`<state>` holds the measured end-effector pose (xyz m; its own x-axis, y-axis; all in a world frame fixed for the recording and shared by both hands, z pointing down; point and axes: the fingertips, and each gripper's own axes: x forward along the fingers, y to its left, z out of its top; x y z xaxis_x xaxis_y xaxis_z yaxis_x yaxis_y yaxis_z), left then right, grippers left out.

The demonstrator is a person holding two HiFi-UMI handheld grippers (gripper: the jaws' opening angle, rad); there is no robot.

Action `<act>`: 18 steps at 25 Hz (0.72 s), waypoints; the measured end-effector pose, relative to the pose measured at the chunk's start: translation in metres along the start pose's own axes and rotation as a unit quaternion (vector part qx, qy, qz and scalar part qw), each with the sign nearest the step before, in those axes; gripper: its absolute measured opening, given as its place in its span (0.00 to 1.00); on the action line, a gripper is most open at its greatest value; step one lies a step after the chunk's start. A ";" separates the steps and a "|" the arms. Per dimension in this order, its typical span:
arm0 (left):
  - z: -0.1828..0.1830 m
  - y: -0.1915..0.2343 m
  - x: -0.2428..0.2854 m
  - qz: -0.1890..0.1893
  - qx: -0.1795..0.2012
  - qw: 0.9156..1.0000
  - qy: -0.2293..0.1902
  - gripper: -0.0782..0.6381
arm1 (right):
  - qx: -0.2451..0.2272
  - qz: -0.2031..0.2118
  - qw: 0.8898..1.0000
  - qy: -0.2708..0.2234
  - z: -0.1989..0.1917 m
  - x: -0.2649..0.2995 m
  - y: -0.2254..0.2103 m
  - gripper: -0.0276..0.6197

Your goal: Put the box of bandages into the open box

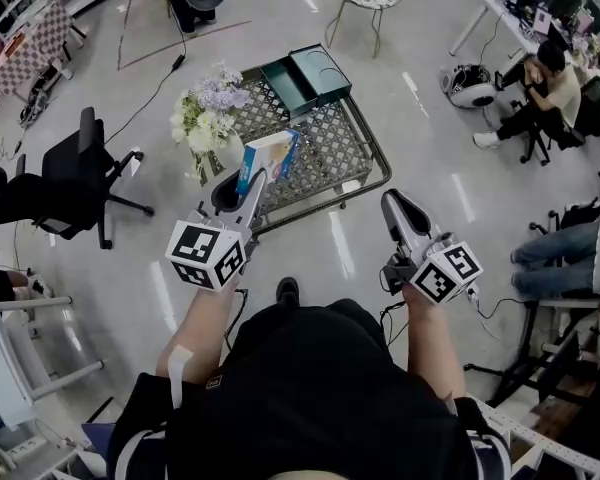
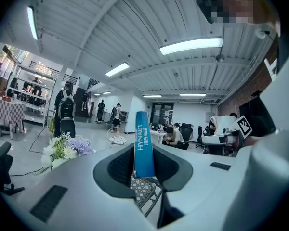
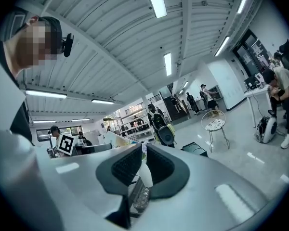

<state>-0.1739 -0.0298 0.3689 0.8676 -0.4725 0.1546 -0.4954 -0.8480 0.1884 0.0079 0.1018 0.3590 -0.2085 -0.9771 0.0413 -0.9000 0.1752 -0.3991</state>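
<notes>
The left gripper (image 1: 250,183) clamps the bandage box (image 1: 270,158) upright over the table's (image 1: 376,158) near-left corner. The right gripper (image 1: 394,202) hangs empty off the near edge, jaws slightly apart. The open box (image 1: 305,76) sits at the far edge.

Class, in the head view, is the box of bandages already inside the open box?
No, the left gripper holds the box of bandages up, apart from the open box at the table's far end.
</notes>
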 end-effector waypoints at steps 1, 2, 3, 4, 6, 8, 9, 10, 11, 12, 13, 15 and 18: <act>-0.001 0.003 0.003 0.001 -0.004 1.000 0.000 0.23 | 0.000 0.000 1.000 0.002 0.000 0.005 -0.002 0.11; -0.001 0.005 0.007 0.002 -0.006 1.000 0.000 0.23 | 0.001 0.001 1.000 0.004 0.000 0.009 -0.005 0.11; -0.002 0.007 0.011 0.003 -0.007 1.000 0.000 0.23 | 0.002 0.003 1.000 0.006 0.000 0.013 -0.009 0.11; -0.002 0.009 0.016 0.004 -0.006 1.000 0.000 0.23 | 0.003 0.005 1.000 0.007 0.000 0.017 -0.013 0.11; -0.003 0.013 0.025 0.009 -0.006 1.000 0.003 0.23 | 0.007 0.011 1.000 0.010 0.000 0.025 -0.023 0.11; -0.004 0.015 0.038 0.017 -0.008 1.000 0.007 0.23 | 0.014 0.014 1.000 0.012 0.000 0.033 -0.039 0.11; -0.003 0.016 0.045 0.021 -0.007 1.000 0.009 0.23 | 0.018 0.018 1.000 0.012 0.002 0.038 -0.047 0.11; -0.002 0.017 0.053 0.026 -0.005 1.000 0.012 0.23 | 0.021 0.022 0.999 0.011 0.005 0.044 -0.056 0.11; 0.000 0.019 0.061 0.031 -0.002 0.999 0.014 0.23 | 0.024 0.029 0.999 0.010 0.009 0.051 -0.065 0.10; 0.002 0.021 0.069 0.038 0.001 0.999 0.016 0.23 | 0.027 0.037 0.999 0.010 0.012 0.058 -0.073 0.10; 0.004 0.024 0.076 0.047 0.003 0.999 0.017 0.23 | 0.030 0.046 0.998 0.011 0.014 0.066 -0.081 0.11; 0.009 0.030 0.094 0.066 0.003 0.998 0.018 0.23 | 0.036 0.064 0.997 0.016 0.019 0.083 -0.101 0.10; 0.014 0.031 0.133 0.089 -0.006 0.996 0.019 0.23 | 0.043 0.085 0.995 0.026 0.032 0.103 -0.143 0.10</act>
<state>-0.0733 -0.1217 0.3814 0.7640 -0.6057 0.2224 -0.6419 -0.7485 0.1667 0.1277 -0.0277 0.3910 -0.3769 -0.9262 0.0131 -0.8141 0.3244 -0.4816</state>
